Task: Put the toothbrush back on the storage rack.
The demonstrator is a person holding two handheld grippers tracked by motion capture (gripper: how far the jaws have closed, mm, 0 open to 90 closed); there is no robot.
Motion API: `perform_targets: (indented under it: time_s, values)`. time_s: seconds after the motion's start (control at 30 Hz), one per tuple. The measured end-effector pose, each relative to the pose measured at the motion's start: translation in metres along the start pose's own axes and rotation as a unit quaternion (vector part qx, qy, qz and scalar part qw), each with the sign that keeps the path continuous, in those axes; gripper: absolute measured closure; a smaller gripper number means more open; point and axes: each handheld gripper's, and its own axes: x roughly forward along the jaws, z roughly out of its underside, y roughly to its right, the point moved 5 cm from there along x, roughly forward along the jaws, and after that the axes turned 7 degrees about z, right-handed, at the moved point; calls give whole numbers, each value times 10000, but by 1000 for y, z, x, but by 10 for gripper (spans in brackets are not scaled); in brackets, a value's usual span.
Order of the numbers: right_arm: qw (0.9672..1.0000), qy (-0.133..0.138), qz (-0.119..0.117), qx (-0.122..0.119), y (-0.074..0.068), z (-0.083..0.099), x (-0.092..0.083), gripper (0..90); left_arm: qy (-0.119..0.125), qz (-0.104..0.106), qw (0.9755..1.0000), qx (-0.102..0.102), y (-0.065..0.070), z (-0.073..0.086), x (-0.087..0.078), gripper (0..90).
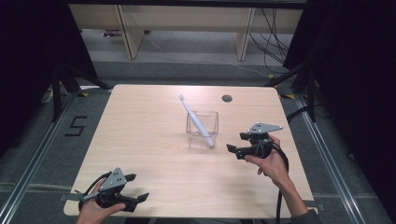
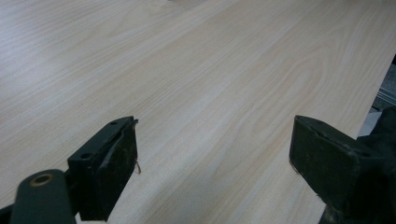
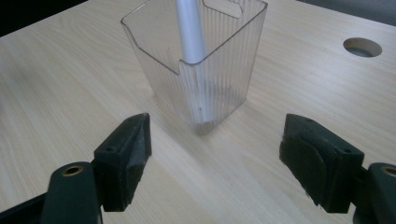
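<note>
Nearest us at the table's near left corner, our left gripper (image 1: 135, 187) rests spread and empty, while our right gripper (image 1: 236, 142), also spread, faces the clear holder (image 1: 202, 129) mid-table just beside it, its toothbrush (image 1: 196, 120) leaning toward the far edge.

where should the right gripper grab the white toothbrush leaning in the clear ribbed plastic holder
Probably the bare shaft just above the rim. The white toothbrush stands slanted in the clear ribbed plastic holder, handle end at the bottom, bristle head up and toward the table's far side. The holder's walls hide the lower part. The right gripper, open beside the holder, could come in from its own side, jaws straddling the shaft across its slant.
</note>
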Motion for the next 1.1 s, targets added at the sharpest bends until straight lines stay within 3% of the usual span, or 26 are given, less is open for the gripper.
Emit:
perform_targets:
  time_s: [0.07,0.1,0.2,0.27,0.37,0.43,0.5,0.67,0.73,0.8,0.87,0.9,0.93,1.03,1.07,1.1]
  values:
    - [9999,53,85,-101,2,1,1,252,-33,-3,10000,51,0,1,0,148]
    - [10000,-3,13,4,0,3,1,252,1,0,10000,-1,0,0,0,148]
    - [10000,30,42,-81,1,4,3,249,-10,-9,10000,41,-1,1,0,148]
    - [10000,-3,-33,51,-2,6,4,240,-14,-2,10000,58,-1,1,-1,148]
    - [10000,-71,18,-52,-1,9,2,236,3,-4,10000,-5,0,0,0,148]
    - [10000,-84,-47,-15,-3,12,3,232,-99,-33,9999,104,-2,0,-2,148]
    - [9999,-52,-4,-118,-3,14,1,222,-71,-27,10000,63,-1,1,-2,148]
    - [10000,-38,-68,51,-7,18,-1,198,-71,-26,10000,66,-1,1,-2,148]
    - [10000,8,25,-85,-6,21,-2,185,-99,-54,9999,108,-2,1,-2,148]
    - [10000,-16,-7,-53,-7,23,-3,183,3,-10,10000,-2,0,0,0,148]
    - [9999,35,10,-97,-6,26,-2,181,-88,-15,9999,72,-1,1,-2,148]
    - [10000,-45,7,66,-9,29,-4,181,-71,-33,10000,58,-1,1,-2,148]
    - [10000,-6,27,-66,-8,30,-3,180,-71,-33,10000,58,-1,1,-2,148]
    - [10000,-81,7,34,-11,33,-5,181,-50,-34,10000,71,-1,1,-1,148]
    - [9999,-34,42,-100,-10,34,-5,181,-38,-6,10000,51,-1,0,-1,148]
    - [10000,-77,-9,-7,-13,36,-5,182,-64,-54,9999,71,-1,1,-1,148]
